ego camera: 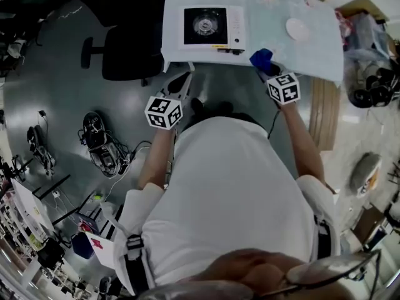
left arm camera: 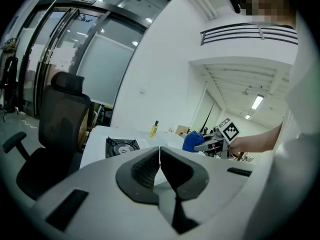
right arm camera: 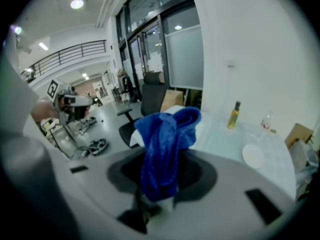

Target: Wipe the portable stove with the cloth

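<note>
Cloth, blue, clamped in right tool; left tool closed, empty; portable stove on table, markings unreadable.

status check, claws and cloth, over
Left claw shut, empty. Right claw shut on blue cloth, at near edge of table, short of portable stove. Plate sits aside, stove top bare.

White short-sleeved shirt; square-marker cubes top the grey left hand-held gripper and right hand-held gripper.
</note>
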